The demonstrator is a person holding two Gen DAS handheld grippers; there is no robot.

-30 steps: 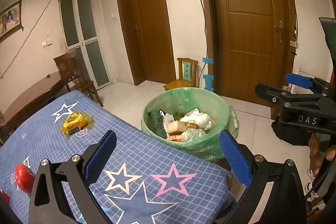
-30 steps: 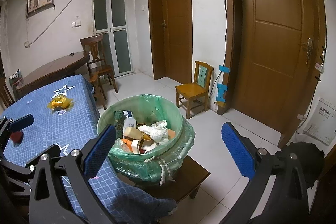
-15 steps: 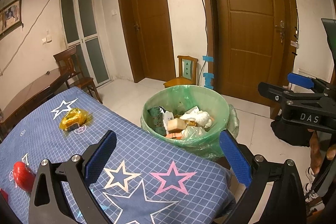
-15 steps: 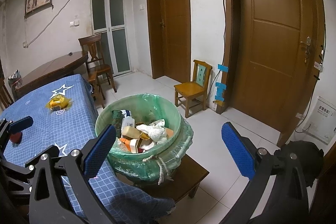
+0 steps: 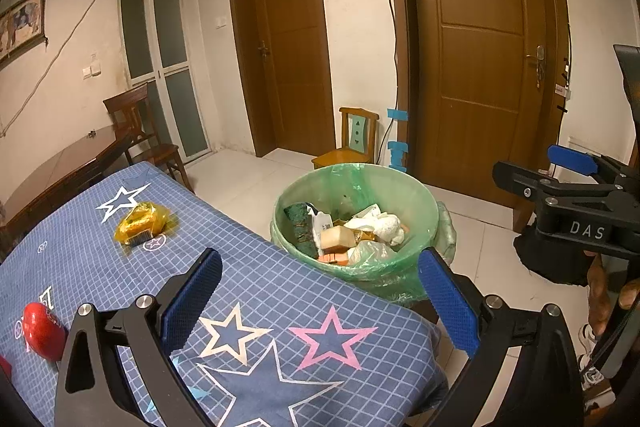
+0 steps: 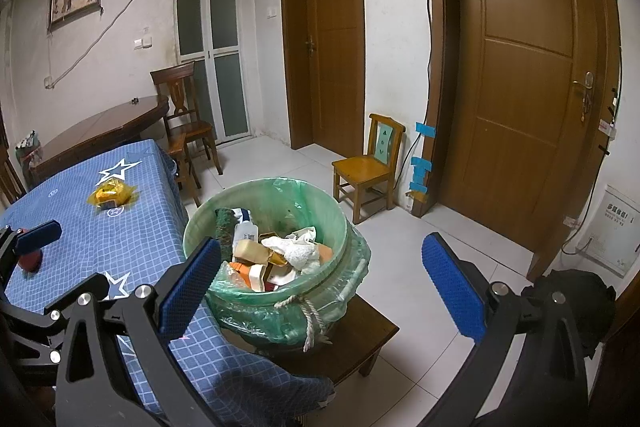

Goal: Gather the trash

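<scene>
Left wrist view: the left gripper [image 5: 320,301] hangs over the blue star-printed tablecloth [image 5: 280,291] with its 2 blue-padded fingers spread wide and nothing between them. Farther along the cloth lies a crumpled yellow wrapper [image 5: 141,223], well apart from the fingers, and a red object [image 5: 42,331] sits near the table's left edge, close to the left finger. Just past the table's far edge stands the trash bin [image 5: 416,195], lined with a green bag and holding a white bottle, tissue, a tan block and orange scraps. At the right side of this view the right gripper [image 5: 560,179] appears side-on, with part of a hand [image 5: 604,291] beneath it.

Right wrist view: the right gripper [image 6: 322,289] is also spread wide and empty, pointing at the trash bin [image 6: 340,227], which rests on a low wooden stool [image 6: 360,339] touching the table corner. The yellow wrapper [image 6: 113,194] lies on the tablecloth [image 6: 132,239] beyond the bin. A small wooden chair [image 6: 370,163] stands by the wall between 2 brown doors.
</scene>
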